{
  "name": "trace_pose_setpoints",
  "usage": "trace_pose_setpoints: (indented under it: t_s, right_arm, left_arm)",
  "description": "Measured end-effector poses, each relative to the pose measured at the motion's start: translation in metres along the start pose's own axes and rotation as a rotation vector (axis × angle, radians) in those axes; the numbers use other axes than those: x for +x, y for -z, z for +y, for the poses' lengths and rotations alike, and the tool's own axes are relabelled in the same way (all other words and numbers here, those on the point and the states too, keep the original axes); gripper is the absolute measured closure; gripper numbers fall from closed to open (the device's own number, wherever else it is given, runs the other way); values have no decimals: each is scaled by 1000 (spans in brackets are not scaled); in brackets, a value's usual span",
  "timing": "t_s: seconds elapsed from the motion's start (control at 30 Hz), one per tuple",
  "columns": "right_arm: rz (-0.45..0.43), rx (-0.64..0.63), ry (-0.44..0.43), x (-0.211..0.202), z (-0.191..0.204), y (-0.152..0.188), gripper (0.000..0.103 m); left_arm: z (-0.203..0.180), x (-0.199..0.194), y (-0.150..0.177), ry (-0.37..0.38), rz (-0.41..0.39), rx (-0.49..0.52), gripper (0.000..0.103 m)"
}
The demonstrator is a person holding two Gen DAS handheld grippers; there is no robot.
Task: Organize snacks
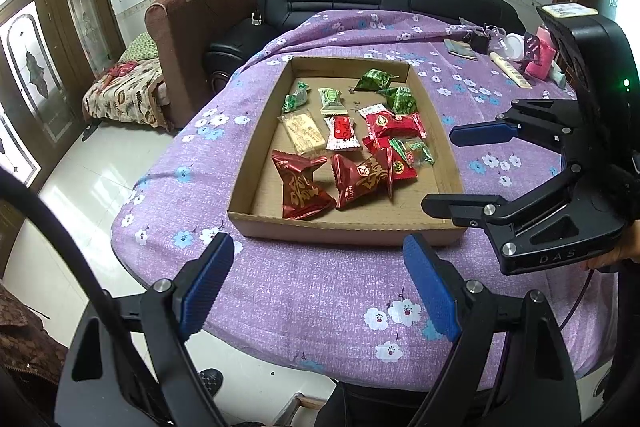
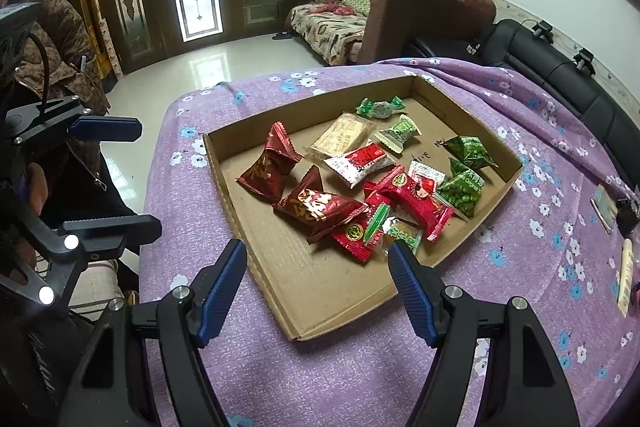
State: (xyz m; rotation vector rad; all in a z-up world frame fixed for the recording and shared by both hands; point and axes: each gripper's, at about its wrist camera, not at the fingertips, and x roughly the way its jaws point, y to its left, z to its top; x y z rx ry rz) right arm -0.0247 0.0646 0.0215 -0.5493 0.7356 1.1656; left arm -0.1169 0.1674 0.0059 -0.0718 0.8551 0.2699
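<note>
Left gripper: jaws wide apart, empty, held above the purple flowered tablecloth short of the near wall of the cardboard tray.

Ahead of the left jaws, inside the tray, left to right: a dark red pyramid pack nearest the left finger line; a beige wafer pack beyond it; a second dark red pack roughly centred between the jaws; a white-and-red sachet; bright red packs overlapping a small green candy; green pyramid packs farthest off.

Right gripper: jaws likewise spread, gripping nothing, poised over the tray's near corner. The red and green wrappers lie just beyond its right fingertip.

Beyond the right gripper, loose clutter sits on the cloth, well apart from the tray.
</note>
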Motion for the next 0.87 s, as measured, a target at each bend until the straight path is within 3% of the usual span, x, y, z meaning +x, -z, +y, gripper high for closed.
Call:
trace_pose_setpoints:
  t_s: [0.87]
  right_arm:
    - [-21, -12, -46, -2, 0, -4, 30]
  left_arm:
    - [5, 4, -13, -26, -8, -24, 16]
